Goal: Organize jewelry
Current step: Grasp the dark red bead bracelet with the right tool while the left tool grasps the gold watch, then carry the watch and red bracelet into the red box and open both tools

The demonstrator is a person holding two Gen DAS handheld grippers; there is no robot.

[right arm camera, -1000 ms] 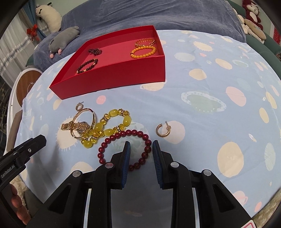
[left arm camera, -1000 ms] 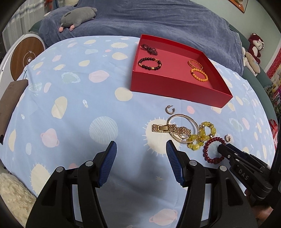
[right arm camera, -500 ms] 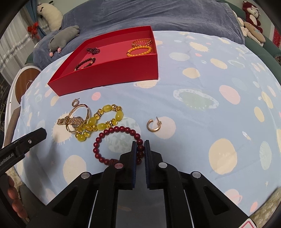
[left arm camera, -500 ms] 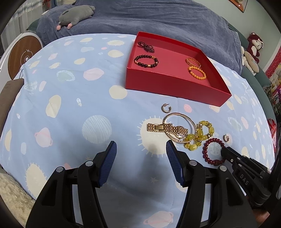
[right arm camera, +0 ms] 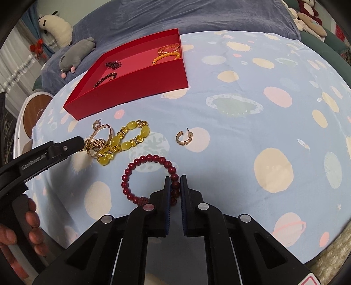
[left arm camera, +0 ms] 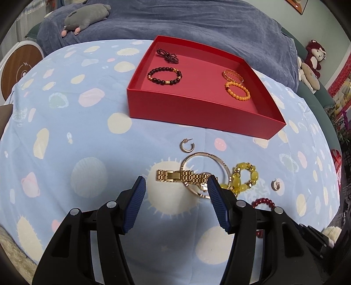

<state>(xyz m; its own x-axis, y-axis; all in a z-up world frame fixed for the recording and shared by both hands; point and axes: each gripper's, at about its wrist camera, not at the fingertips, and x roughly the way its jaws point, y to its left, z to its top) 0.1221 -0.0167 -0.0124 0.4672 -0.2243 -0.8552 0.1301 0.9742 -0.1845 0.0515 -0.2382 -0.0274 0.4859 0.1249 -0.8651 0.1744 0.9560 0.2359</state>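
My right gripper [right arm camera: 174, 179] is shut on the near side of a dark red bead bracelet [right arm camera: 131, 171], which also shows in the left wrist view [left arm camera: 263, 201]. My left gripper [left arm camera: 175, 186] is open just short of a gold watch [left arm camera: 184, 176], which lies tangled with a gold bangle [left arm camera: 204, 154] and a yellow bead bracelet [left arm camera: 243, 179]. A red tray [left arm camera: 197, 111] holds several bracelets. Two gold hoop earrings [left arm camera: 187, 145] [right arm camera: 183, 137] lie loose on the cloth.
The jewelry lies on a light blue cloth with planet prints [right arm camera: 263, 109]. A blue blanket [left arm camera: 197, 26] with a grey plush toy [left arm camera: 87, 17] lies behind the tray. More plush toys [left arm camera: 311, 63] sit far right.
My right gripper closed on the dark red bracelet. My left gripper moved forward and right toward the gold watch, staying open.
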